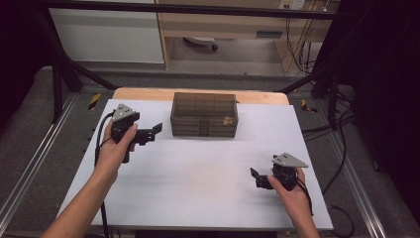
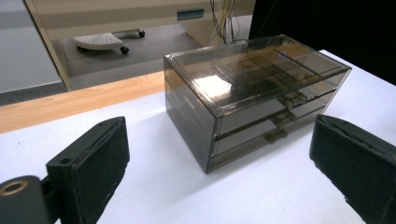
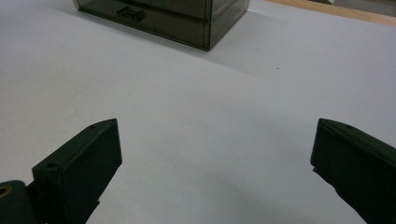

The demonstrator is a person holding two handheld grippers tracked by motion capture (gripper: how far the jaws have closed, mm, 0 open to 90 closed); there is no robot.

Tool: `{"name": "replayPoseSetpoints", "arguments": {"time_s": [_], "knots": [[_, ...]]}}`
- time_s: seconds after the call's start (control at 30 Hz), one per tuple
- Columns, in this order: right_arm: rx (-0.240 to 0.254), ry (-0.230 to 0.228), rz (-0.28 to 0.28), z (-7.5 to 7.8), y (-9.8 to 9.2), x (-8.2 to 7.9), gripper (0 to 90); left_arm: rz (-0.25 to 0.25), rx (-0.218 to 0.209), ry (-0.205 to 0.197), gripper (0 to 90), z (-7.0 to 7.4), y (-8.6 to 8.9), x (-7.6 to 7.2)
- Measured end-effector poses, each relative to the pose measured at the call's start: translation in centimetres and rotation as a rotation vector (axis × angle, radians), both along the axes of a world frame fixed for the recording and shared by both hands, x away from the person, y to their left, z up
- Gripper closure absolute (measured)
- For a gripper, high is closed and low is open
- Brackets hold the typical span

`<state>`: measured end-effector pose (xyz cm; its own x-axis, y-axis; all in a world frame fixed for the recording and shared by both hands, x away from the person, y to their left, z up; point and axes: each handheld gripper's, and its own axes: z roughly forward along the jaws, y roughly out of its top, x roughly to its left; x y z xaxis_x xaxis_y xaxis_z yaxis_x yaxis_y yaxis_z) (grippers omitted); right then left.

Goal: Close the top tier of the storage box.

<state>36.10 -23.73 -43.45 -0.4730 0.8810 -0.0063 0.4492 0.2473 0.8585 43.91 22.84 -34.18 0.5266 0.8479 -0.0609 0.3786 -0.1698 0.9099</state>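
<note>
A smoky transparent drawer box (image 1: 203, 115) stands at the back middle of the white table top (image 1: 198, 173). It has three stacked drawers, all closed, with small handles (image 2: 286, 119) on the front. A small yellowish thing (image 1: 228, 119) shows through the box's right side. My left gripper (image 1: 156, 133) is held off the box's left end, pointing at it, with the jaws wide apart and nothing between them (image 2: 219, 123). My right gripper (image 1: 255, 178) hovers low at the front right, well short of the box (image 3: 168, 11), open and empty (image 3: 217, 123).
A bare wooden strip (image 1: 148, 94) runs behind the white top. Black frame bars (image 1: 59, 74) stand at both back corners, and cables (image 1: 341, 148) trail off the right edge. On the floor beyond are a cabinet and a wheeled base (image 2: 100, 41).
</note>
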Motion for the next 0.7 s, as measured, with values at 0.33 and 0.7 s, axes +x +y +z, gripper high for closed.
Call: {"name": "replayPoseSetpoints", "arguments": {"time_s": [0.33,0.7], "knots": [[-0.002,-0.003,0.0,-0.04,-0.06,-0.01,2.4,-0.004,-0.002,0.001,4.4,-0.35,0.54,-0.63],[-0.003,0.0,0.001,-0.07,-0.06,0.01,2.4,0.004,0.013,-0.003,4.4,-0.7,1.0,-0.99]]}}
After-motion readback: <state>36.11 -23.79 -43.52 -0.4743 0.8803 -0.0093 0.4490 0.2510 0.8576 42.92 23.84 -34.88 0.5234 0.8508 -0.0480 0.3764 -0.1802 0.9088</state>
